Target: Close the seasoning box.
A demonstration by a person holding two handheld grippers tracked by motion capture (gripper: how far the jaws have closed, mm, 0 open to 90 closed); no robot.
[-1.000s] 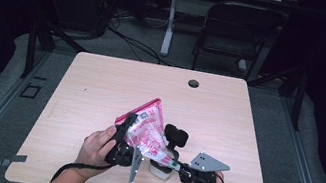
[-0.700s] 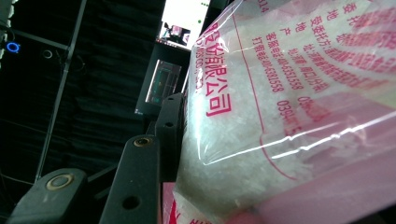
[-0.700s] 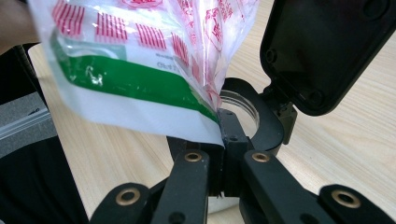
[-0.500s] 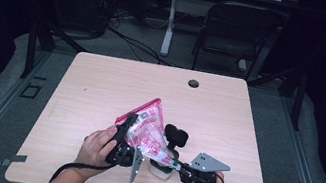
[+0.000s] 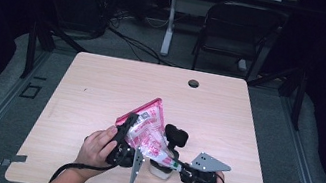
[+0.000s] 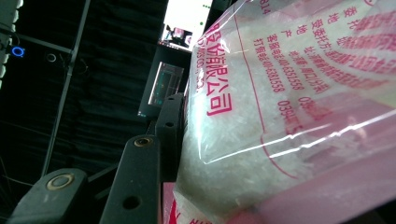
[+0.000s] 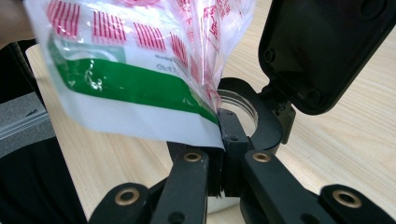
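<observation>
Hands enter from six o'clock in the high view, each holding one of my two grippers at the near edge of the wooden table (image 5: 101, 85). Between them I hold a clear plastic bag (image 5: 148, 130) printed in pink and red, filled with white granules. The bag stands tilted, its top corner pointing toward twelve o'clock and its lower corner toward five o'clock.

My left gripper (image 5: 125, 138) sits at nine o'clock of the bag. In the left gripper view, one black jaw lies flat against the bag's (image 6: 289, 107) bulging side, so the jaws stand part open and clamped on the bag.

My right gripper (image 5: 177, 164) sits at five o'clock of the bag. In the right gripper view, its jaws are pressed almost together, pinching the bag's (image 7: 135, 70) thin lower corner.

Just beyond those jaws stands a small white jar (image 7: 240, 109) with its black flip lid (image 7: 322, 51) swung open. The bag's pinched corner hangs directly over the jar's mouth.
</observation>
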